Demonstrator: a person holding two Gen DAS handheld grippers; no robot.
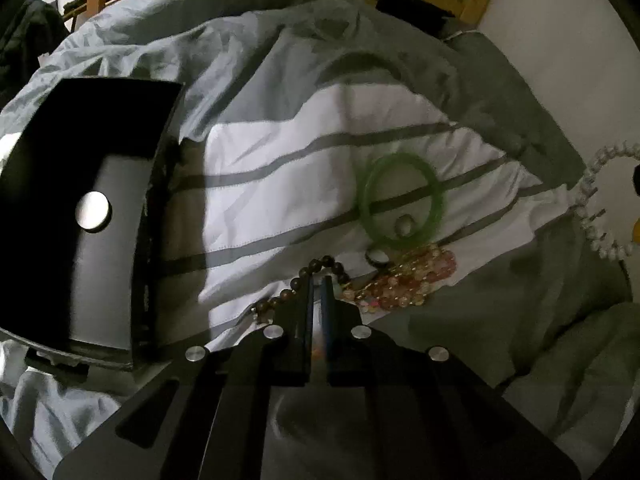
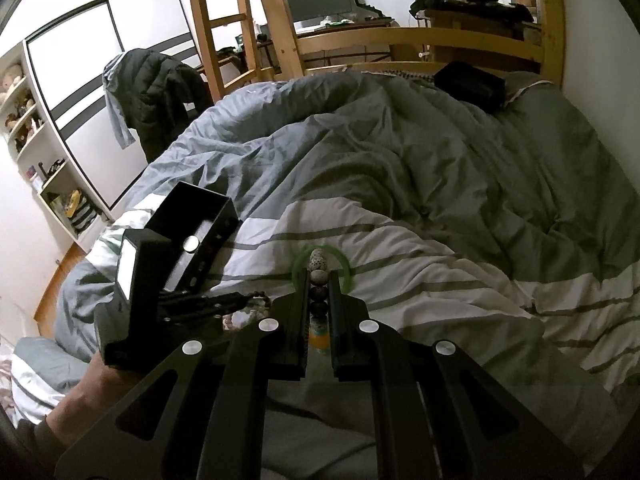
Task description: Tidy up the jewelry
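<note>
The right gripper point(image 2: 319, 280) has its fingers clamped on a speckled grey-and-black bead bracelet point(image 2: 319, 264). The left gripper point(image 1: 320, 280) has its fingers nearly closed over a brown bead strand point(image 1: 298, 280). On the bed point(image 1: 280, 184) lie one translucent green bangle point(image 1: 400, 202) and one pink bead bracelet point(image 1: 416, 276).

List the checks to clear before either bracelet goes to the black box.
1. Right tongs gripping the speckled bead bracelet: ok, beads sit between the fingers.
2. Left tongs gripping the brown bead bracelet: cannot tell, beads curve round the tips.
3. Black box open: ok.
4. Brown strand free of the pink bead bracelets: cannot tell, they lie very close.
5. Green bangle out of the way: ok, flat on the duvet beyond the tips.
</note>
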